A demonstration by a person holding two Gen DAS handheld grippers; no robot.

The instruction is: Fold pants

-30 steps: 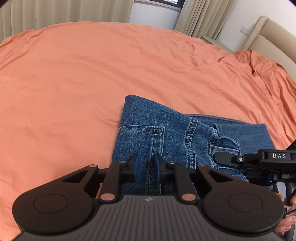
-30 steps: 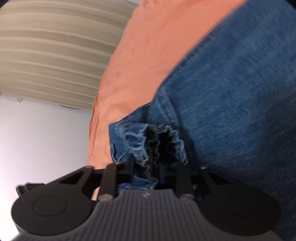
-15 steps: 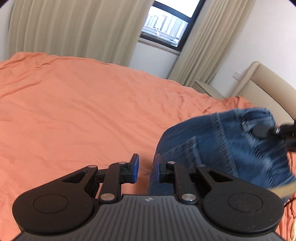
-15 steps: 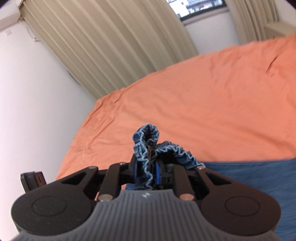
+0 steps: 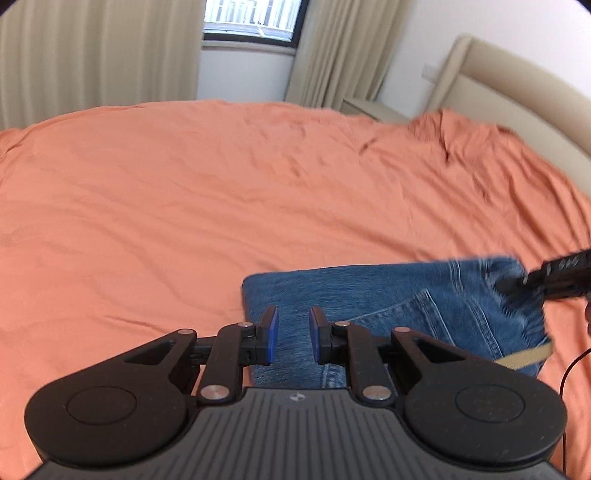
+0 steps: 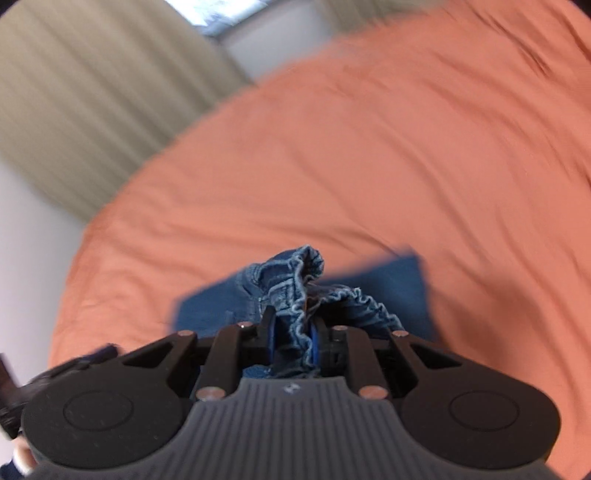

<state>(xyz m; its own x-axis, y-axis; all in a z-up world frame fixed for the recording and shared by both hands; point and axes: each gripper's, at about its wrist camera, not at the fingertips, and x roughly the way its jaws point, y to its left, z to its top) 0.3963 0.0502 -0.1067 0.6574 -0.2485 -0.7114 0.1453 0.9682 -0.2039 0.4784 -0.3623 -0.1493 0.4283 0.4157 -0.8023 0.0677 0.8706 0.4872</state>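
An orange bedsheet (image 5: 207, 206) covers the wide bed, rumpled into a raised fold toward the beige padded headboard (image 5: 517, 92) at the far right, with pale pleated curtains (image 5: 92, 55) and a dark-framed window (image 5: 255, 20) along the back wall. A small nightstand (image 5: 369, 109) sits in the corner between curtain and headboard. On the near part of the sheet lie the folded blue denim pants (image 5: 399, 306), a back pocket and its stitching facing up and a tan label strip (image 5: 524, 358) showing at the right edge. The left gripper (image 5: 293, 338) hovers low over the near left portion of the pants, pointing toward the far wall — its blue-padded jaws stand apart with only denim seen through the gap, nothing pinched between them. The right gripper (image 6: 291, 341) reaches in from the right side of the bed, appearing in the left wrist view as a blurred black bar over the pants' far right corner; its jaws are clamped on a bunched, gathered edge of the denim, which ruffles up above the fingertips while the rest of the garment spreads flat on the sheet beyond. Both views are motion-blurred, the right wrist view more heavily. A thin dark cable (image 5: 565, 373) trails at the right edge of the left wrist view.
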